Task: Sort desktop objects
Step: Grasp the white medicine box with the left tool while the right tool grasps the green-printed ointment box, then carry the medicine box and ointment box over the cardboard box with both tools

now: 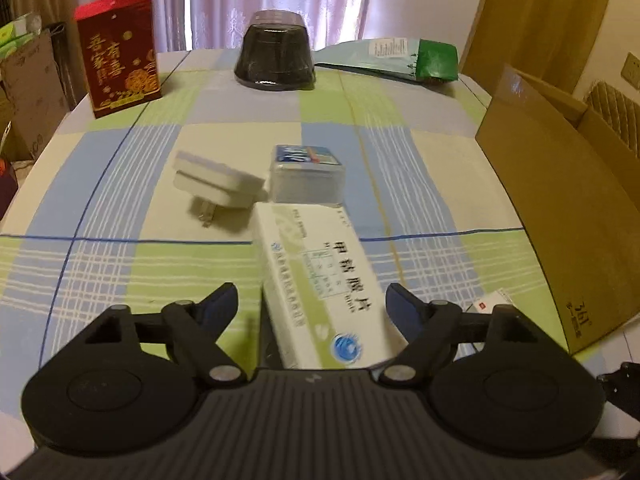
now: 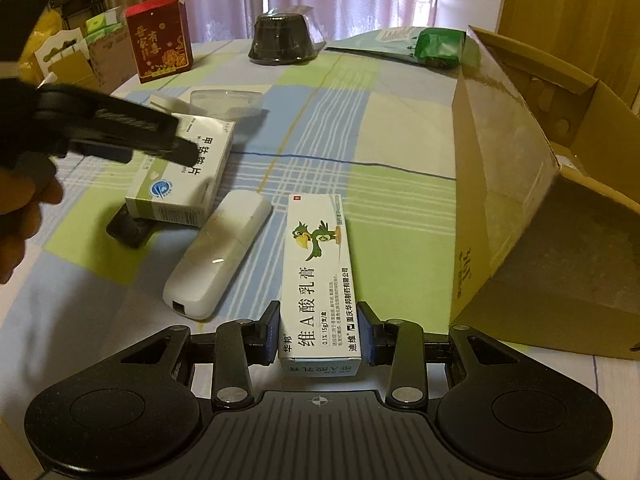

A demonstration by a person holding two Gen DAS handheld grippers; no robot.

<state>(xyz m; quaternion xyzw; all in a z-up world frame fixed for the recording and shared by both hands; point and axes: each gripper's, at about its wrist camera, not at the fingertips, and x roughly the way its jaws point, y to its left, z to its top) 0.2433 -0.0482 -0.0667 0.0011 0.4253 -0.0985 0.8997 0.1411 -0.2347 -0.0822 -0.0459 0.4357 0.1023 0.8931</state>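
A white and green medicine box (image 1: pixel 320 280) lies between the spread fingers of my left gripper (image 1: pixel 314 300), which is open, with gaps on both sides. In the right wrist view this medicine box (image 2: pixel 180 176) rests partly on a black object (image 2: pixel 128 228), and the left gripper (image 2: pixel 184 140) hovers over it. My right gripper (image 2: pixel 319 330) is shut on the near end of a white ointment box (image 2: pixel 318 264) with a green bird printed on it. Its pads press against both long sides.
An open cardboard box (image 2: pixel 540 200) stands on the right. A white oblong device (image 2: pixel 220 256), a white plug adapter (image 1: pixel 216 184) and a clear card case (image 1: pixel 308 176) lie on the checked tablecloth (image 1: pixel 120 264). A red box (image 1: pixel 120 52), a black tub (image 1: pixel 276 56) and a green pouch (image 1: pixel 400 60) line the far edge.
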